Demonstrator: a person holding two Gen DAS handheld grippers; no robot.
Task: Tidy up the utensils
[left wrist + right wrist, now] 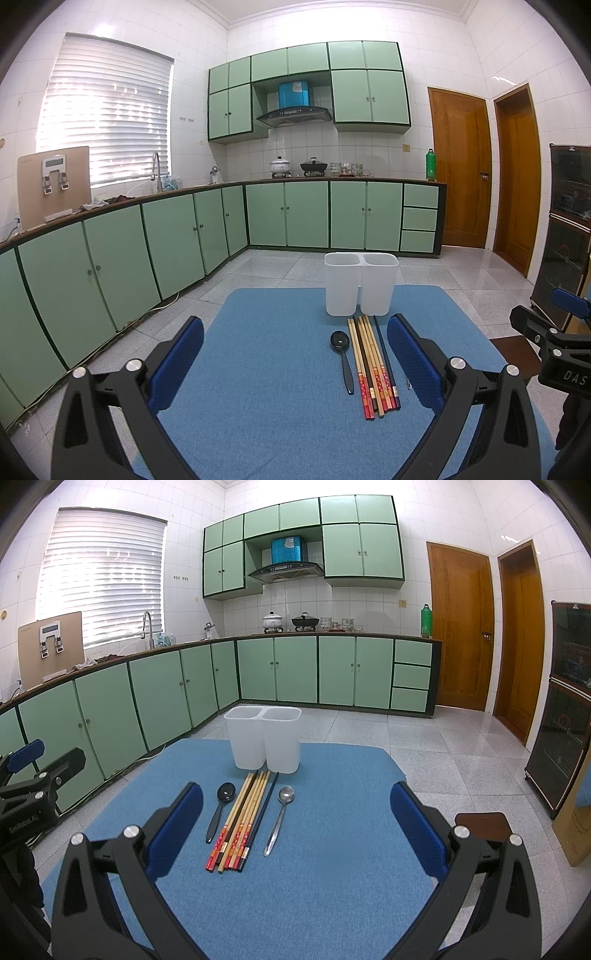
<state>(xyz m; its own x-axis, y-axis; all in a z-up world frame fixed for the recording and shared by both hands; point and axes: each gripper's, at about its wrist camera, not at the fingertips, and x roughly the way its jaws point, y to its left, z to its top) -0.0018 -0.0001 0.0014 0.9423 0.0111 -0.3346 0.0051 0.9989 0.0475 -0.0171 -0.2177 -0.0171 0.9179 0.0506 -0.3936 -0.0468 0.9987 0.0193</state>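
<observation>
A white two-compartment utensil holder (361, 282) (264, 741) stands at the far side of a blue mat (266, 369) (325, 867). In front of it lie a black spoon (341, 354) (221, 808), a bundle of several chopsticks (371, 365) (242, 818) and a metal spoon (280, 818), whose tip alone shows in the left wrist view (409, 384). My left gripper (295, 362) is open and empty above the mat, left of the utensils. My right gripper (295, 830) is open and empty, with the utensils between its fingers.
The mat lies on a table over a grey tiled floor. Green kitchen cabinets (147, 243) run along the left and back walls. Wooden doors (460, 635) and a dark glass cabinet (561, 716) stand at the right. A brown stool top (484, 823) sits by the mat's right edge.
</observation>
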